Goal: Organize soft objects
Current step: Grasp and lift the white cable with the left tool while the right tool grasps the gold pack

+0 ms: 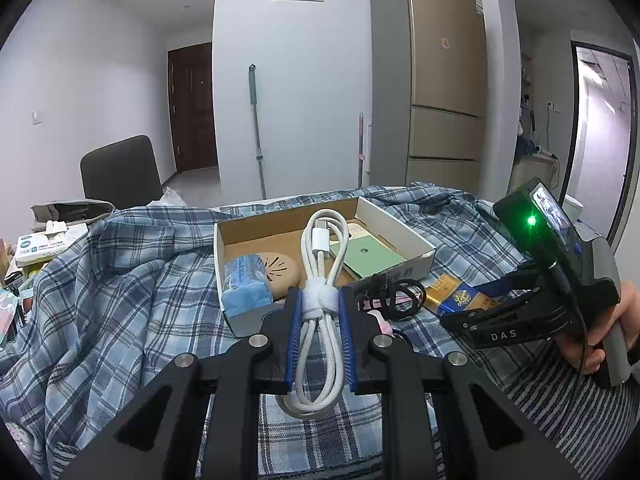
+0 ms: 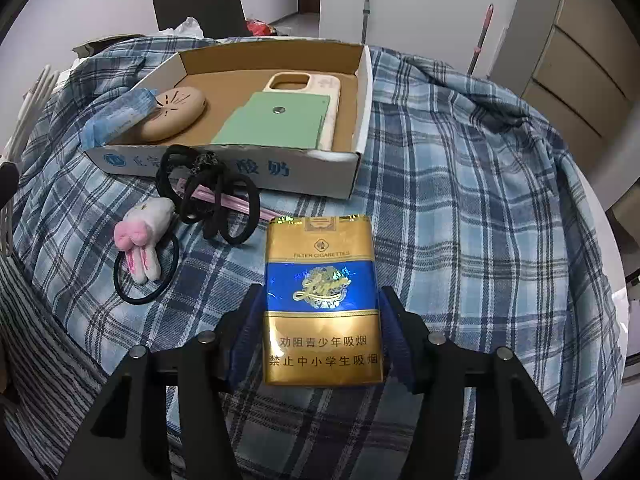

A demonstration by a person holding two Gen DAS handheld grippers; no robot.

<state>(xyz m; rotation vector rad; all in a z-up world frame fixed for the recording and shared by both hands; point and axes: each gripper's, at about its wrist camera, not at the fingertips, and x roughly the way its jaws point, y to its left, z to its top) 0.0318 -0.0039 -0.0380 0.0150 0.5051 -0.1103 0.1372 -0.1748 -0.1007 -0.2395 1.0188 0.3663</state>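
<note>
From the left wrist camera, the left gripper (image 1: 319, 304) is pinching a bundled white cable (image 1: 321, 280) at its white strap, the blue pads pressed against the bundle on both sides, the plug end pointing up toward the cardboard box (image 1: 416, 240) that sits on the plaid cloth (image 1: 120, 280) covering the table. The cable hangs just short of the box's near wall, so a good placement would seem to call for carrying it clear over that wall and lowering it onto the bare cardboard between the blue packet (image 1: 245, 283) and the green card (image 1: 370, 258), letting go only once the loops rest flat, since a dangling loop could snag on the rim. From the right wrist camera, the right gripper (image 2: 322, 320) has its fingers around a gold and blue cigarette pack (image 2: 322, 304), lying on the cloth well in front of the box's near wall; whether the pads actually press it I cannot tell. Black hair ties (image 2: 208, 196) and a plush bunny hair tie (image 2: 140, 240) lie near the box's near-left corner, not yet boxed.
</note>
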